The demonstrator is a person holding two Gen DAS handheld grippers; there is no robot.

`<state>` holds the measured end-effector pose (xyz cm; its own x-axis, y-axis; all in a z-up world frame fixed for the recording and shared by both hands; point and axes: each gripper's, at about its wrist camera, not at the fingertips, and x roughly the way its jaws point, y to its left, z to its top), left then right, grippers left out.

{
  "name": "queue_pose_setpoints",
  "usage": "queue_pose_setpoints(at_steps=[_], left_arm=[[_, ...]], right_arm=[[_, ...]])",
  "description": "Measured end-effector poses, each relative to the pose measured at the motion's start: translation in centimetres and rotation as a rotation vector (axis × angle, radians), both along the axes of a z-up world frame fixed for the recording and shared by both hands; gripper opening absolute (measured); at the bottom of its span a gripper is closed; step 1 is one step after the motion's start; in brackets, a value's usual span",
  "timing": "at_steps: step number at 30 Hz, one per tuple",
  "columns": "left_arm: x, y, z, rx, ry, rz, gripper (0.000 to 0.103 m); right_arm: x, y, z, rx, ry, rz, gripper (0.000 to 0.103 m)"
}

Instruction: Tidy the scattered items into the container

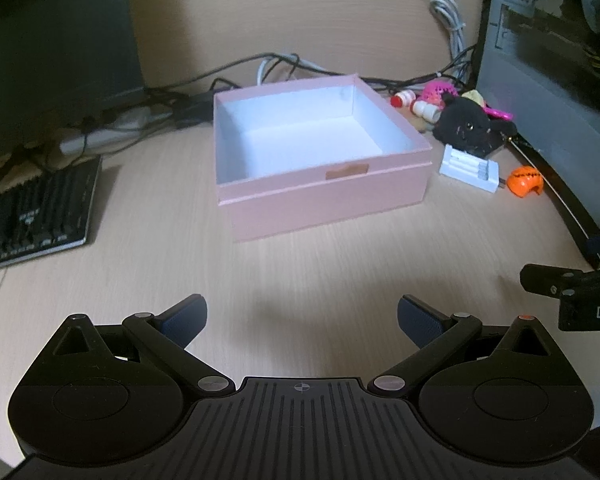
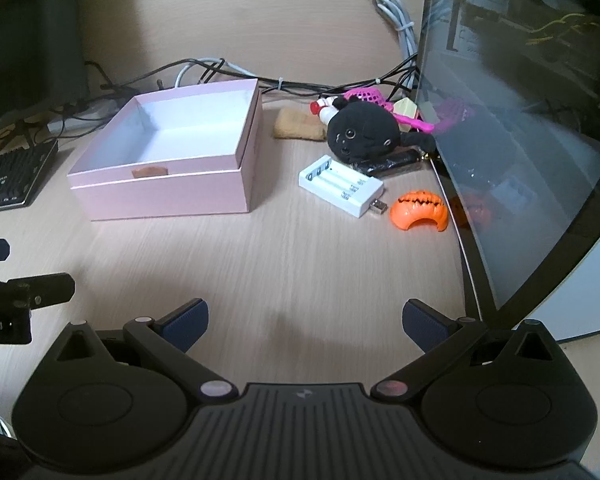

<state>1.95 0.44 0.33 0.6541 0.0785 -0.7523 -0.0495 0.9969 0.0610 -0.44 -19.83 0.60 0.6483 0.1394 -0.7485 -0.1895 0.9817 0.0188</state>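
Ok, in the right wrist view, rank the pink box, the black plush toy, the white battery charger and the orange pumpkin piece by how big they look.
1. Pink cardboard box, clearly largest.
2. Black plush toy and white plastic battery charger: these look alike in extent, so no ranking between them.
3. Orange plastic pumpkin piece, smallest, though it lies nearest the camera.

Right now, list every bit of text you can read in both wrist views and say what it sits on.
"DA": white letters, cut off by the frame edge, on the right hand-held gripper seen from the left wrist.
"ot.AI": white letters, start cut off, on the left hand-held gripper seen from the right wrist.
Battery charger: small print on the cells, too small to read.
Keyboard: pale marks, too blurred to read.
Pink box: no text visible.
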Motion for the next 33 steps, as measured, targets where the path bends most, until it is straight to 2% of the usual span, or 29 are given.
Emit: queue_pose_setpoints(at_steps=[6, 13, 16, 24, 29, 33], left_arm=[[1.9, -0.8, 0.0, 0.033, -0.032, -0.033, 0.103], [4.7, -0.4, 0.4, 0.067, -0.072, 0.001, 0.103], [5.4, -0.4, 0.6, 0.069, -0.08, -0.007, 0.103], [7.0, -0.4, -0.9, 0.075, -0.033, -0.003, 0.103], [7.4, -0.5, -1.4, 0.07, -0.011, -0.031, 0.103], [7.4, -0.4, -1.9, 0.031, 0.016, -0.072, 0.103]], right_arm=[[0.7, -0.5, -0.1, -0.007, -0.048, 0.003, 0.103], [2.5, -0.2, -0.3, -0.077, -0.125, 0.015, 0.103], [4.0, -0.5, -0.4, -0.077, -0.139, 0.014, 0.103], [9.6, 0.6, -1.9, -0.122, -0.179, 0.032, 0.103], [12.7, 2.0, -2.3, -0.09, -0.189, 0.07, 0.103], [15.7, 3.3, -1.9, -0.064, -0.213, 0.072, 0.103]])
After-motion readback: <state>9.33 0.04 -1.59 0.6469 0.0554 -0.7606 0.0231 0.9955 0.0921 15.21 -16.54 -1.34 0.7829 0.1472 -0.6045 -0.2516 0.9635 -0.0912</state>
